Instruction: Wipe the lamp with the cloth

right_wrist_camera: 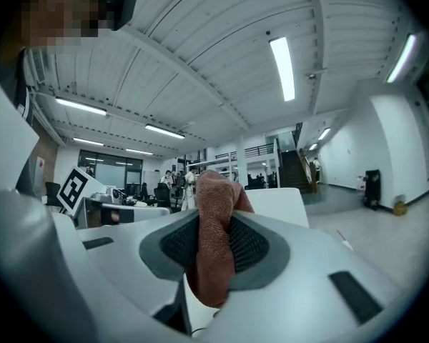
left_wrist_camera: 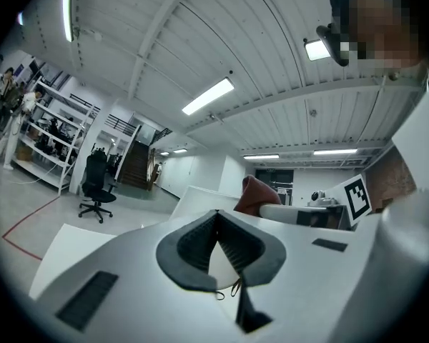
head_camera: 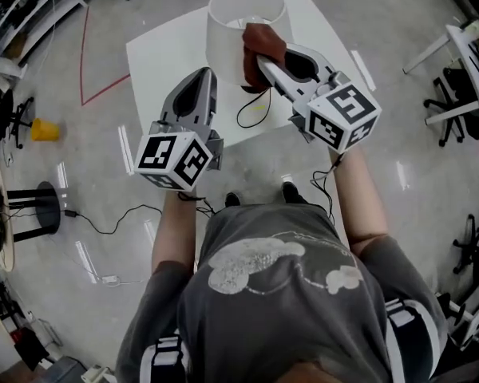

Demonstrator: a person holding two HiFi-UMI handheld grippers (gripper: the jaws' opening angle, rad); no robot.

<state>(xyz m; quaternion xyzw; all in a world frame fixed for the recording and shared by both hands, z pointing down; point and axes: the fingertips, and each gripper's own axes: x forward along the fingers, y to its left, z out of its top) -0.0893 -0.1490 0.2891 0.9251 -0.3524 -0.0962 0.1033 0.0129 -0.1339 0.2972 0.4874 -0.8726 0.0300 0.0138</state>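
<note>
One white sheet [head_camera: 164,62] on grey floor [head_camera: 96,138] bears the lamp [head_camera: 226,32]; right claw [head_camera: 258,57] pinches cloth [head_camera: 265,41], left claw [head_camera: 207,73] pressed together.

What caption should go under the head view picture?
Right tool holds a reddish-brown cloth at the white lampshade; left tool hovers shut nearby.

Head view: lamp [head_camera: 241,24] stands on floor sheet [head_camera: 164,62], upper centre of frame. Cloth [head_camera: 264,45] sits between right gripper [head_camera: 259,61] jaws, at the lamp's right side. Left gripper [head_camera: 205,73] is lower left of the lamp, tip just beside it. Cord [head_camera: 252,110] lies on the sheet between both grippers. Stool [head_camera: 33,211] at left edge.
</note>
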